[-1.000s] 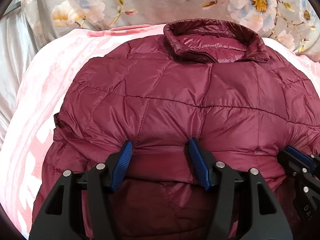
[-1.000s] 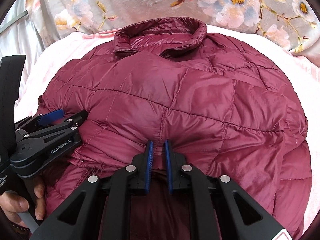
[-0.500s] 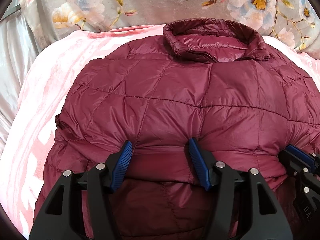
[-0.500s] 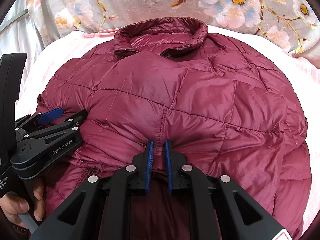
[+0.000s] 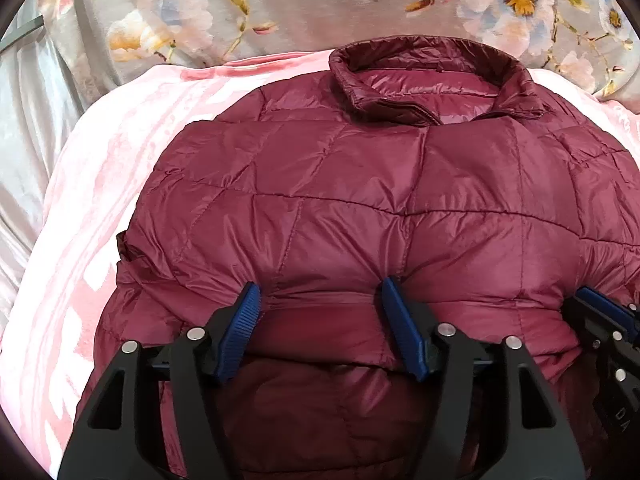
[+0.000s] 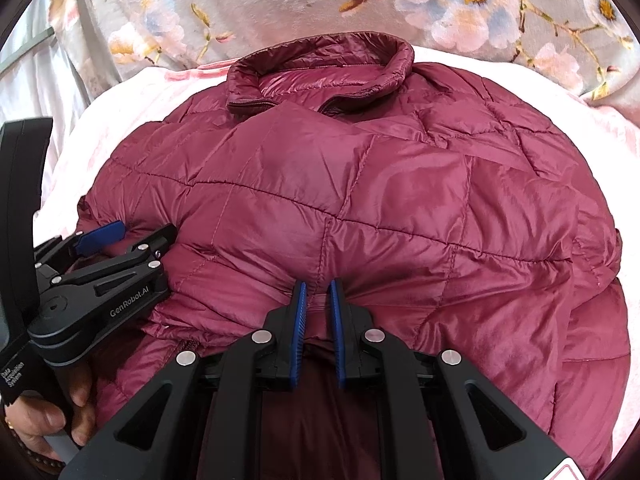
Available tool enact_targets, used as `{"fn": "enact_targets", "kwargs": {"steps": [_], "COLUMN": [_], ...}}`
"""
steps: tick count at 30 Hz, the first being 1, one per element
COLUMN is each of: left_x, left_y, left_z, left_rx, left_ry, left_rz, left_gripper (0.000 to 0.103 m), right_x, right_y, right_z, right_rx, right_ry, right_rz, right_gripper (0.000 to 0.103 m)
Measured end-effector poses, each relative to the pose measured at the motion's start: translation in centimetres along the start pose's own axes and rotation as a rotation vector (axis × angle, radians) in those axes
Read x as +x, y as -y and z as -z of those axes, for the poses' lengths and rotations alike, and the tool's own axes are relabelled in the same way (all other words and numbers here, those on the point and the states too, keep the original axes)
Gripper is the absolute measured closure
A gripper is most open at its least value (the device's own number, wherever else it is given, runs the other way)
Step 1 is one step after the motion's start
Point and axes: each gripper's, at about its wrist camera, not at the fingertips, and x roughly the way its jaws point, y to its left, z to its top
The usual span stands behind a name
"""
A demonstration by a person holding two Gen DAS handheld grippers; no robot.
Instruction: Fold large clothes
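Both tongs sat on the maroon puffer jacket [image 5: 360, 208] spread over a pink blanket [image 5: 100, 208], with a floral cover [image 6: 280, 12] behind the collar. Left tongs [image 5: 320, 312] were spread wide around a hem fold, while right tongs [image 6: 318, 300] were pinched nearly closed on a bit of hem. "GenRobot.AI" was readable on the left tool's side.

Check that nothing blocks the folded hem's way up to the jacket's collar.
Nothing visible does. The right tongs pinch the maroon quilted puffer jacket at its folded edge; the left tongs straddle it, open. Only the jacket's own bare quilted front lies before the collar.
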Motion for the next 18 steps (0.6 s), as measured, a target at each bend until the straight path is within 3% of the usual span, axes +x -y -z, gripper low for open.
{"fn": "enact_targets", "kwargs": {"steps": [5,8,13,18], "left_x": [0.2,0.3,0.0,-0.8], "left_y": [-0.4,-0.9,-3.9,-7.1], "left_z": [-0.2,-0.2,0.1,0.4], "left_rx": [-0.018,-0.047,-0.144,-0.119], "left_ry": [-0.01,-0.014,-0.034,-0.074], "left_rz": [-0.012,0.012,0.106,0.047], "left_gripper": [0.032,0.028,0.019,0.016], "right_x": [0.1,0.1,-2.2,-6.1], "right_y": [1.6,3.4,4.8,8.3], "right_z": [-0.2,-0.1,0.7,1.5], "right_rx": [0.089,0.189,0.206,0.212], "right_ry": [0.004,0.01,0.009,0.006], "right_rz": [-0.09,-0.151,-0.068,0.076], "right_gripper": [0.094,0.1,0.103,0.101]}}
